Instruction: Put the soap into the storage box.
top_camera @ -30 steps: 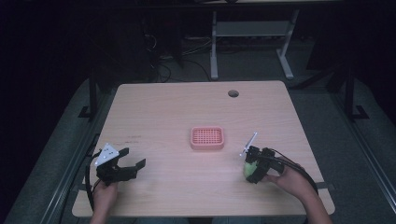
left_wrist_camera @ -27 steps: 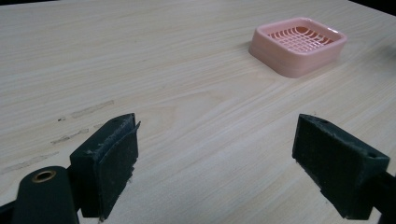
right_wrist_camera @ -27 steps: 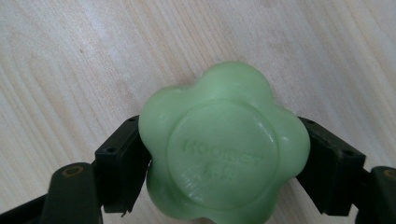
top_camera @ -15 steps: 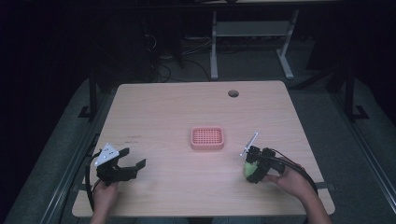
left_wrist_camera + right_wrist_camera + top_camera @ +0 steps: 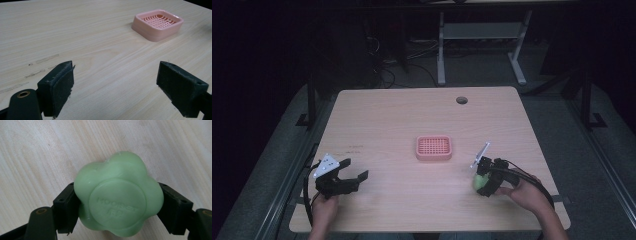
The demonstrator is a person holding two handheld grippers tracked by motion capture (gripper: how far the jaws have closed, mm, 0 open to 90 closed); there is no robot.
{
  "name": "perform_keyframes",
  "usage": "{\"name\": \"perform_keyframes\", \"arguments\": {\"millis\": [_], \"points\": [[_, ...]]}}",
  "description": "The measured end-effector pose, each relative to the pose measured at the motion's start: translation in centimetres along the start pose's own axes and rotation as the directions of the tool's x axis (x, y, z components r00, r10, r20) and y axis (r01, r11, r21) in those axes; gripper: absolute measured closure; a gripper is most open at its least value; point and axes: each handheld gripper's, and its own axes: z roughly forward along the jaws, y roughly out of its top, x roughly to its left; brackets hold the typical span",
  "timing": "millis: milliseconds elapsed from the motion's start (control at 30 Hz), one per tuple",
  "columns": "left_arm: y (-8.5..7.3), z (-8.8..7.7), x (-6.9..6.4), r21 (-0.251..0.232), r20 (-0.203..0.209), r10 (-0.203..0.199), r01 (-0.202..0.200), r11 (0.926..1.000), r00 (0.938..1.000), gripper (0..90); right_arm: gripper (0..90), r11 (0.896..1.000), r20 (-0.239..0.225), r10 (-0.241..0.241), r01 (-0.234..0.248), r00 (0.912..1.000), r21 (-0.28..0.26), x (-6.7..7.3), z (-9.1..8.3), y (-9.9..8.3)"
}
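Soap: a green flower-shaped soap [image 5: 117, 197] at about 4 o'clock on the table [image 5: 387, 115]; its round shape has no clear long axis, and its stamped flat face looks toward the right gripper's camera.
Right gripper [image 5: 484, 181]: clamped on the soap, one jaw on each side.
Left gripper [image 5: 353, 172]: at 8 o'clock, jaws wide apart, holding nothing.
Soap dish: pink soap dish [image 5: 434, 147] at centre, well apart from both.
Change: nothing has moved since a second ago.

Setting: a dim lab or test room; a pale wood-grain desk [image 5: 412, 120] with a round cable hole [image 5: 461, 100] stands on grey carpet [image 5: 592, 165]; loose cables [image 5: 387, 70] and the white metal legs of a second desk [image 5: 482, 35] fill the dark background.
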Motion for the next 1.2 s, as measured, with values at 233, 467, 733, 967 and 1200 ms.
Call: {"name": "perform_keyframes", "arguments": {"millis": [233, 467, 733, 967, 1200], "points": [[0.02, -0.10, 0.03, 0.000, 0.000, 0.001, -0.001, 1.0000, 1.0000, 14.1, 26.3, 1.000, -0.002, 0.024, -0.024, 0.9997, -0.009, -0.20, 0.41, 0.07], [0.02, -0.09, 0.00, 0.000, 0.001, 0.000, 0.000, 1.0000, 1.0000, 14.0, 26.0, 0.999, -0.012, 0.040, -0.041, 0.9991, -0.020, -0.43, 0.68, 0.04], [0.03, -0.01, -0.07, -0.001, 0.003, 0.002, -0.002, 1.0000, 1.0000, 14.1, 26.0, 0.998, -0.009, 0.051, -0.051, 0.9987, -0.030, -0.22, 0.69, -0.06], [0.03, -0.05, -0.08, -0.001, 0.003, 0.001, -0.001, 1.0000, 1.0000, 14.0, 26.5, 0.997, -0.010, 0.033, -0.033, 0.9994, -0.071, -0.25, 0.69, -0.57], [0.02, -0.04, -0.03, 0.000, 0.003, 0.001, -0.001, 1.0000, 1.0000, 14.1, 26.6, 0.997, 0.009, 0.017, -0.016, 0.9998, -0.071, -0.08, 0.21, -0.15]]}}
